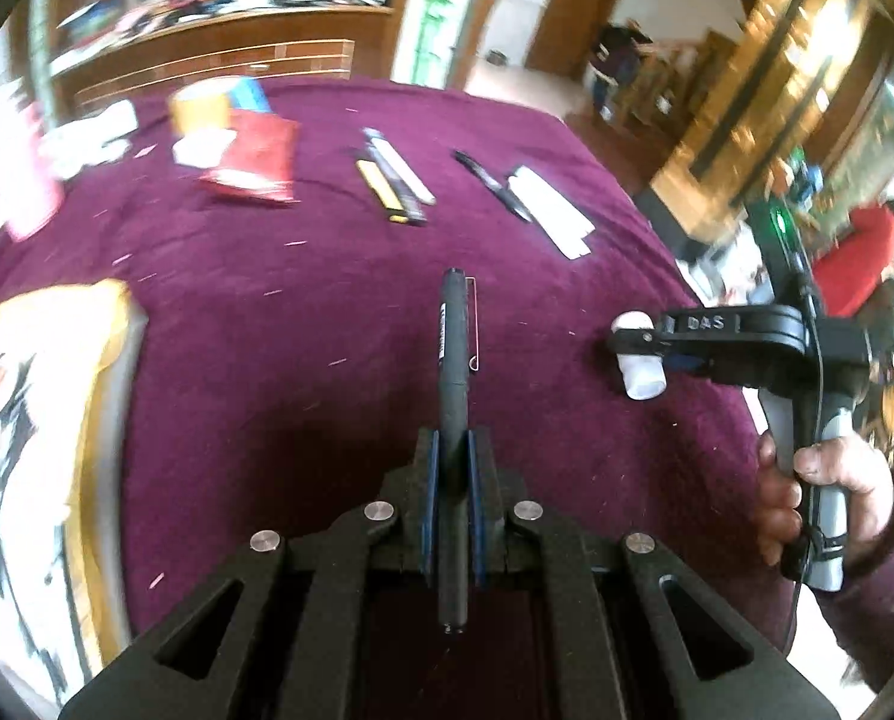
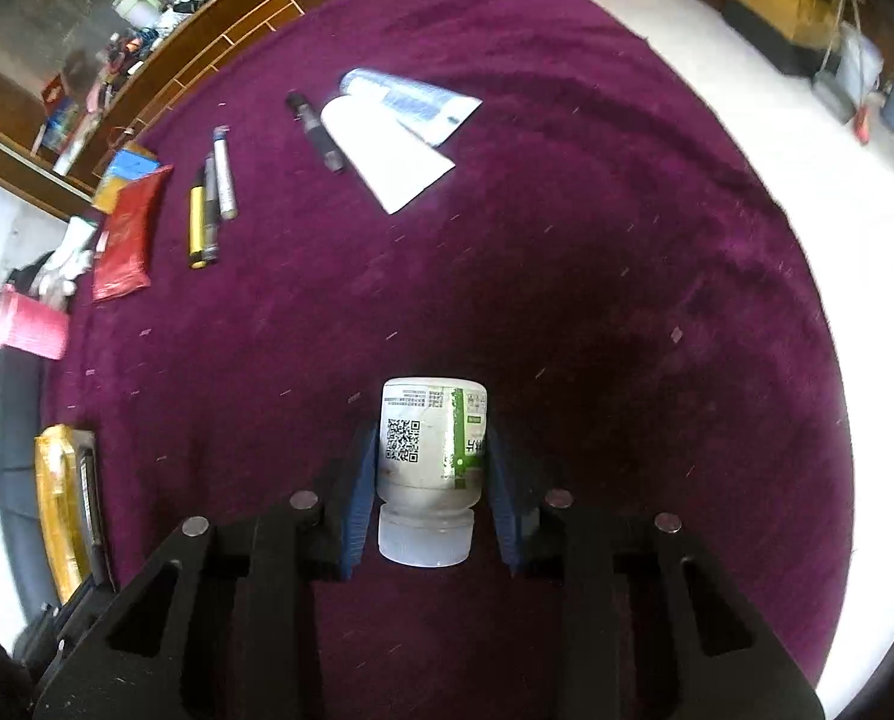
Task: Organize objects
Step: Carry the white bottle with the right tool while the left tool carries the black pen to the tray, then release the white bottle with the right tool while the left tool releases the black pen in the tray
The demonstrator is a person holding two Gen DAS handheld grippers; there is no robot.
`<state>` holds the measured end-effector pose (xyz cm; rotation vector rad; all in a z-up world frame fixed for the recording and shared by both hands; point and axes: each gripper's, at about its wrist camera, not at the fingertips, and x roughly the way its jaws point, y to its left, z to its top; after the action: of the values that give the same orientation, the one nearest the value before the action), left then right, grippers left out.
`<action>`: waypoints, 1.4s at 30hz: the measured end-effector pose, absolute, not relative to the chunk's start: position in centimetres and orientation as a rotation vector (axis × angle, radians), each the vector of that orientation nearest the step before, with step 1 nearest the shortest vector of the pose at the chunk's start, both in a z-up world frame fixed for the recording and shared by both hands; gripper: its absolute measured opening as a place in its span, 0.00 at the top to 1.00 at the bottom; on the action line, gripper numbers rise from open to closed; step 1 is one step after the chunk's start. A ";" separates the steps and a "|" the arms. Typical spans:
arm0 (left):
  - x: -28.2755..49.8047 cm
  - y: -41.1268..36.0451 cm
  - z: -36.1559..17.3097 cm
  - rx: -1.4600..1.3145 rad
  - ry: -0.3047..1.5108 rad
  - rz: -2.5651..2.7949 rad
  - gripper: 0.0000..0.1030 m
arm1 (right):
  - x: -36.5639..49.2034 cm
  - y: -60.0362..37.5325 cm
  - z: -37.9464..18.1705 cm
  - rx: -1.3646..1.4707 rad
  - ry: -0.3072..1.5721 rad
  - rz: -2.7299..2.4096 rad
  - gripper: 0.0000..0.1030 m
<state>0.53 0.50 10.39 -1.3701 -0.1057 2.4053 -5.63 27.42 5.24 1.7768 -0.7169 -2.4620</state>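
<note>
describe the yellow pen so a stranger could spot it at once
On the purple tablecloth, look left of the white tubes for a cluster of three pens beside the red packet. The yellow pen is the leftmost, nearest the packet; its neighbours are grey and silver.

deep magenta-purple cloth (image 2: 567,240) covers the table, flecked with tiny pale lint bits. black marker pen (image 1: 453,372) with a white label strip and thin silver clip. white bottle (image 2: 432,444): white label, black qr code, green vertical band, translucent white cap. both grippers black with blue pads (image 2: 360,498) and silver round pins. row of pens (image 2: 210,204): one yellow-and-black, one grey, one silver-white with a blue tip. another black pen (image 2: 318,132). two white tubes (image 2: 387,156), the farther one printed with a blue pattern. red glossy packet (image 2: 126,234). pink ribbed item (image 2: 30,324) at the cloth edge. yellow-bordered item (image 2: 63,510) with a black edge. dark maroon sleeve (image 1: 879,576).
</note>
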 end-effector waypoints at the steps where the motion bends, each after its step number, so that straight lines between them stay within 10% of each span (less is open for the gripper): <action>1: 1.1 -1.1 10.9 -1.367 -0.142 2.425 0.94 | -5.3 27.1 5.5 1.762 -0.746 -2.437 0.69; 16: 6.9 -22.3 9.2 -1.555 -0.340 2.682 0.94 | -0.7 4.0 11.5 1.579 -0.580 -2.055 0.68; 36: 6.0 -29.0 6.3 -1.526 -0.406 2.618 0.93 | 1.9 -14.6 6.4 1.731 -0.235 -1.967 0.68; 42: 5.8 -29.4 7.8 -1.477 -0.419 2.651 0.56 | 1.6 -14.3 7.8 1.691 -0.248 -2.007 0.67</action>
<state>5.83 -29.44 7.80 -1.4769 -0.4187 2.6512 1.64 -14.25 7.83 1.6911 -0.2483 -2.0074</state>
